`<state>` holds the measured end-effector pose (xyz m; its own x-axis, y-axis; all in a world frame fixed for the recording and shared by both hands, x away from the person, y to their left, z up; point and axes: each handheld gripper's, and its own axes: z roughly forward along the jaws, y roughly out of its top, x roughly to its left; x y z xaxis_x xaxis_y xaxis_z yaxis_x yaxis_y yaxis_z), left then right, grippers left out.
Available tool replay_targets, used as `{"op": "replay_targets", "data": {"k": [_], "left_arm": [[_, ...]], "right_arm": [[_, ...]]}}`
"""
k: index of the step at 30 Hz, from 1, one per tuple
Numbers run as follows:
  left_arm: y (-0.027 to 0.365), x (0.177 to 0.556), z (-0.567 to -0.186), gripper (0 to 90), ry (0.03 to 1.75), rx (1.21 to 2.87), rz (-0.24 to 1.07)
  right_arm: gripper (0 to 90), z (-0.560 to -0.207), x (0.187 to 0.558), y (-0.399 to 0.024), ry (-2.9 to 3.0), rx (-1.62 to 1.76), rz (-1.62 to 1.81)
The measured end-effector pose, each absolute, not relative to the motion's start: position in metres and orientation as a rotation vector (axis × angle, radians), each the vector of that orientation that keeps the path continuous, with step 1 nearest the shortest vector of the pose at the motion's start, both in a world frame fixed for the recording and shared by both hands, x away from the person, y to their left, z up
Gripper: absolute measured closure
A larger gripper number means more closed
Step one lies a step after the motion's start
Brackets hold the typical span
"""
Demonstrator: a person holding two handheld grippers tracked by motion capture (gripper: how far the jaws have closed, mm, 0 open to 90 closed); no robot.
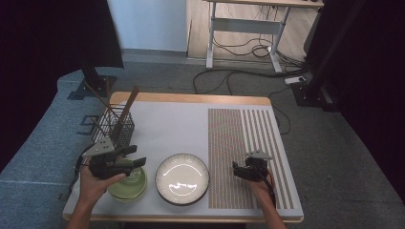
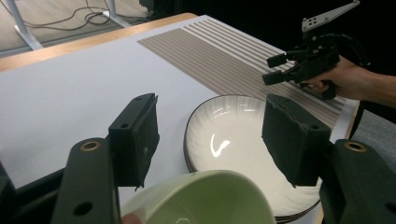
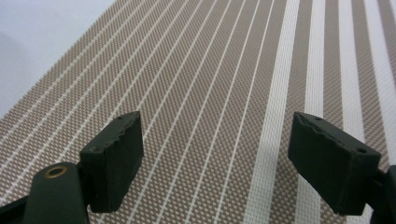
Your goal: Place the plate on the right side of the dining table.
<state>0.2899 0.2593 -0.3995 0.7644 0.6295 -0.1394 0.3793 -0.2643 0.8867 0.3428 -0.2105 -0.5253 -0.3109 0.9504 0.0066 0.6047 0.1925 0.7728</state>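
A white table (image 1: 167, 124) with a wooden edge is seen on grey carpet (image 1: 334, 157). At its near-left part, a black wire basket (image 1: 114, 130) is set just behind the green bowls (image 1: 129, 186). Long wooden utensils (image 1: 126, 107) are stood in the basket, tilted and rising above its rim. Beyond the table, the white frame of a desk (image 1: 246, 24) is seen on a paler floor, and black cables (image 1: 239, 50) are looped beneath it and trailed onto the carpet. A white power strip (image 1: 296, 79) is laid near the right. Dark curtains (image 1: 47, 38) are hung at both sides, and a black stand base (image 1: 95, 86) is placed beyond the table's far-left corner.
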Motion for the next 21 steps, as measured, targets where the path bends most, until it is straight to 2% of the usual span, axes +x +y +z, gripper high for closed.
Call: {"op": "replay_targets", "data": {"k": [21], "left_arm": [[0.245, 0.279, -0.394, 36.1, 0.719, 1.917, 0.3]], "right_arm": [[18.7, -0.524, 0.34, -0.21, 1.992, 1.439, 0.945]]}}
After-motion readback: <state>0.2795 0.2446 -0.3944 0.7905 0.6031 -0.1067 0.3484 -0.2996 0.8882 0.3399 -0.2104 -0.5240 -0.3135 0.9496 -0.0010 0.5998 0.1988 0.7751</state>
